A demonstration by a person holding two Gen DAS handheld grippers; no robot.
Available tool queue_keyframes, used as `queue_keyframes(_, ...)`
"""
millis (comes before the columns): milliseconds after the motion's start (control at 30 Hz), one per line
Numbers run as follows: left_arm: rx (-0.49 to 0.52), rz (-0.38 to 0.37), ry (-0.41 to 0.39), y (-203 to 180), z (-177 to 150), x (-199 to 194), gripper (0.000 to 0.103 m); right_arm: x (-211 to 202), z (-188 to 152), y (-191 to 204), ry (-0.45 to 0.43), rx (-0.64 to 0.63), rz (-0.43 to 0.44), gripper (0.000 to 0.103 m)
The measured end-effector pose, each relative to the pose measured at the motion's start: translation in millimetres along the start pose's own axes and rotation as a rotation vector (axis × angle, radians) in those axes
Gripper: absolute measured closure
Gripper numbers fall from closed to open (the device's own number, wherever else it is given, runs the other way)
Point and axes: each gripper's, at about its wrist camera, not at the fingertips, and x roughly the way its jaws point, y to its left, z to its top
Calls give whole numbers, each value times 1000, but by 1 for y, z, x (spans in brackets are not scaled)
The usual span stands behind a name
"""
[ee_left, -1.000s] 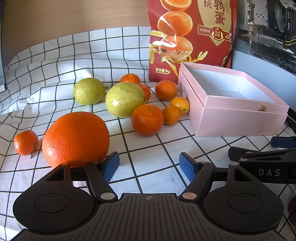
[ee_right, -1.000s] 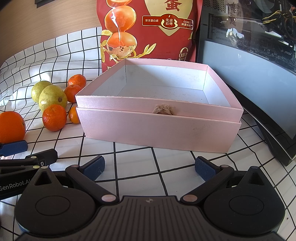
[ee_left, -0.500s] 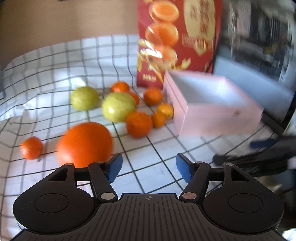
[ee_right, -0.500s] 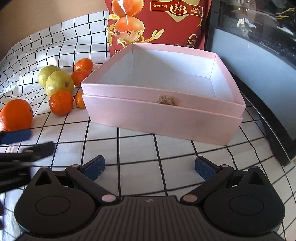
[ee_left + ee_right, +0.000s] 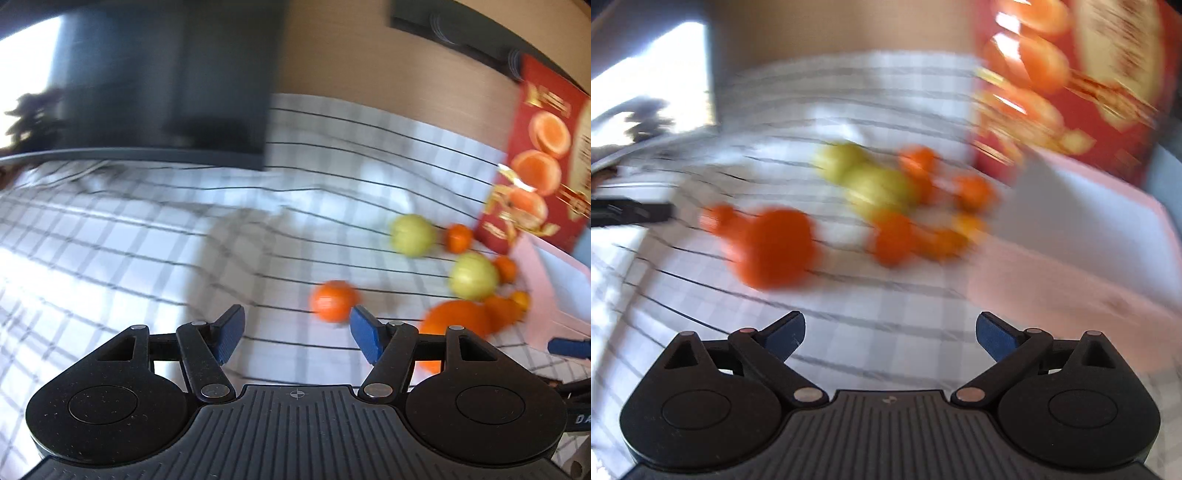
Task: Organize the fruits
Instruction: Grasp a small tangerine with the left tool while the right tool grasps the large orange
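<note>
On the checked cloth lie a large orange (image 5: 775, 251), two green fruits (image 5: 882, 188) and several small mandarins (image 5: 894, 236), all blurred. The open pink box (image 5: 1089, 229) stands to their right. My right gripper (image 5: 890, 336) is open above bare cloth, short of the fruit. In the left wrist view my left gripper (image 5: 297, 338) has its jaws closing with nothing between them. One small mandarin (image 5: 334, 301) lies just beyond its right pad (image 5: 364, 338). The large orange (image 5: 458, 321) shows partly behind that finger, and the pink box (image 5: 554, 288) sits at the far right.
A red snack bag (image 5: 546, 162) stands behind the fruit and box. A dark screen (image 5: 166, 85) rises at the back left of the cloth. The other gripper's blue tip (image 5: 569, 347) shows at the right edge. Rumpled cloth lies to the left.
Both views have swung left and blurred. The fruit slid toward the right in the left view, the box moved right in the right view. The left jaws have narrowed.
</note>
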Motion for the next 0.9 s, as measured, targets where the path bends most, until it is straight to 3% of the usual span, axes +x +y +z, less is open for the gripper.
queue_keyframes(100, -26, -23, 24, 13, 2, 1, 34, 14, 22, 31, -39, -39, 69, 4)
queue_keyframes(200, -25, -66, 49, 11, 5, 8, 34, 36, 38, 54, -56, -68, 55, 4)
queue_keyframes(400, 40, -107, 141, -17, 19, 53, 34, 79, 42, 61, 31, -107, 16, 3)
queue_keyframes(533, 71, -108, 177, -34, 25, 85, 34, 77, 35, 42, 95, -2, 116, 6)
queue_keyframes(633, 126, -76, 208, -43, 24, 103, 34, 64, 30, 32, 112, 38, 202, 20)
queue_keyframes(800, 155, -87, 219, -46, 20, 118, 35, 43, 19, 25, 138, 60, 209, 24)
queue_keyframes(900, 183, -78, 201, -49, 19, 117, 46, 34, 12, 23, 149, 75, 200, 24)
